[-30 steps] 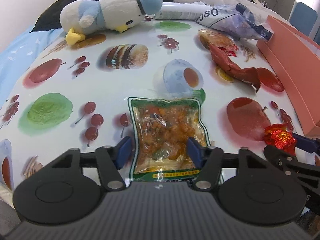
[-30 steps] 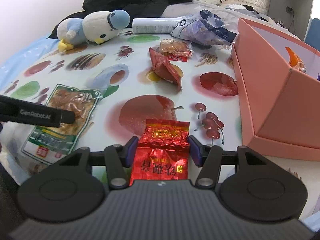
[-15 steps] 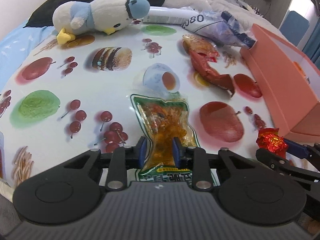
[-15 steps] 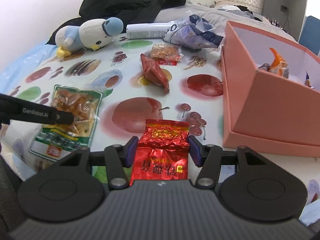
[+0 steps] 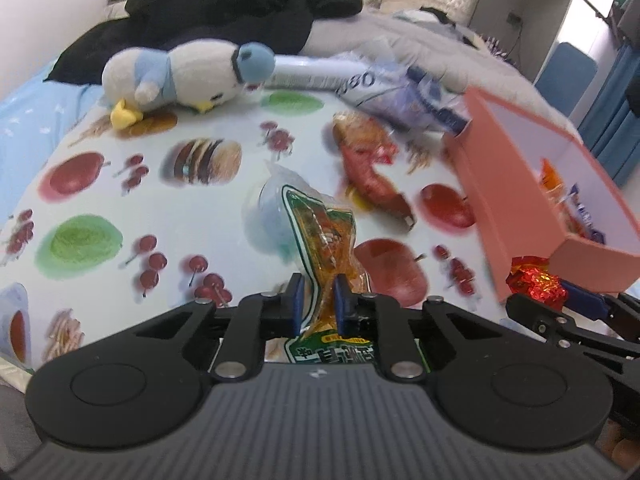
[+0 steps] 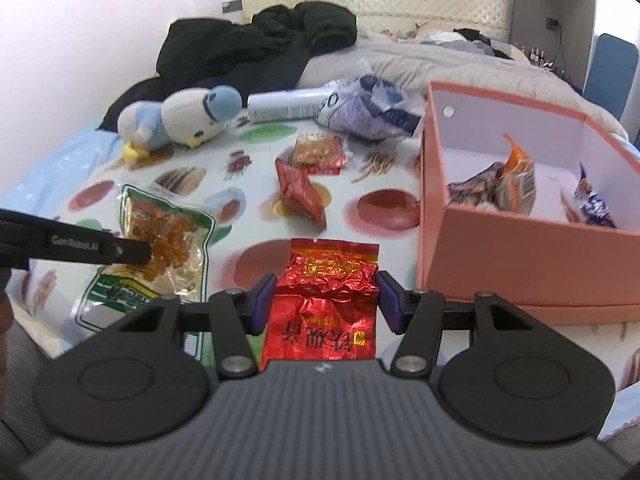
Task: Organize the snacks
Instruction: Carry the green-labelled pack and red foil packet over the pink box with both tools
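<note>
My left gripper (image 5: 317, 300) is shut on a clear green-edged pouch of orange snack (image 5: 326, 236) and holds it lifted off the fruit-print cloth (image 5: 120, 184); the pouch also shows in the right wrist view (image 6: 160, 236). My right gripper (image 6: 325, 300) is shut on a red foil packet (image 6: 326, 292), held above the cloth near the front left corner of the pink box (image 6: 480, 256). The box (image 5: 516, 184) holds several wrapped snacks. A dark red packet (image 6: 300, 192) and an orange-red packet (image 6: 318, 150) lie on the cloth.
A blue and white plush bird (image 6: 180, 120) lies at the far left. A white tube (image 6: 284, 106) and a crumpled blue bag (image 6: 368, 114) lie at the back. A black coat (image 6: 256, 48) is behind them on the bed.
My left gripper closed on the orange snack pouch and lifted it off the cloth. My right gripper rose with the red foil packet, and more of the pink box's inside shows.
</note>
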Demonstrator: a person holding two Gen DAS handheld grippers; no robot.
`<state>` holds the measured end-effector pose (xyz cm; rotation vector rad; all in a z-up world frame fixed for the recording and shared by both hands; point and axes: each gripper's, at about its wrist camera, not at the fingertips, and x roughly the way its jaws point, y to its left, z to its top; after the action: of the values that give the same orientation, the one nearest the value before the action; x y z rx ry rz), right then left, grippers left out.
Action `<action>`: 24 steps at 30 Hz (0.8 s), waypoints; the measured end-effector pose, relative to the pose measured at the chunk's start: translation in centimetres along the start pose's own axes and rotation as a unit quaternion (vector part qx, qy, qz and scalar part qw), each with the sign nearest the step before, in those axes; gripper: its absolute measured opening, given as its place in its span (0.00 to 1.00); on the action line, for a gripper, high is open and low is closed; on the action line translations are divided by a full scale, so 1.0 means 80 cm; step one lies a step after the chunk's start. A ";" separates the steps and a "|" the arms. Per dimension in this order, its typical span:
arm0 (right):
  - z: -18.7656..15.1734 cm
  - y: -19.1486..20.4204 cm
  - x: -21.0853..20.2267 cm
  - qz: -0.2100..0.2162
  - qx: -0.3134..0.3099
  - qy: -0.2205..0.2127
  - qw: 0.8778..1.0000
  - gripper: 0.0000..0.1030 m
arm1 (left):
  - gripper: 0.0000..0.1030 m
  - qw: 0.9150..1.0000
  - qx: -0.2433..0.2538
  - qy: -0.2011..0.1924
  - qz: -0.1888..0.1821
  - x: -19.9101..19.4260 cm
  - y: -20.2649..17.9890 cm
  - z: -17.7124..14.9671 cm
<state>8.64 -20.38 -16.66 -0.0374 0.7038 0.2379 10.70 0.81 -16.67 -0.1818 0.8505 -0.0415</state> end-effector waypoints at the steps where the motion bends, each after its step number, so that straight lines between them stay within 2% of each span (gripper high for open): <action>1: 0.004 -0.002 -0.008 0.000 0.003 -0.005 1.000 0.55 | 0.17 1.000 0.001 -0.003 -0.004 -0.007 -0.003 0.002; 14: 0.038 -0.037 -0.081 -0.022 0.037 -0.059 0.997 0.55 | 0.17 0.997 0.024 -0.020 -0.066 -0.065 -0.070 0.027; 24: 0.034 -0.087 -0.129 -0.072 0.072 -0.081 0.991 0.55 | 0.17 0.987 0.075 -0.012 -0.142 -0.072 -0.154 0.032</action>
<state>4.37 -28.95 -8.26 0.0686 0.5517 0.0499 9.22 -10.35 -8.57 -0.1615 0.7880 -0.3688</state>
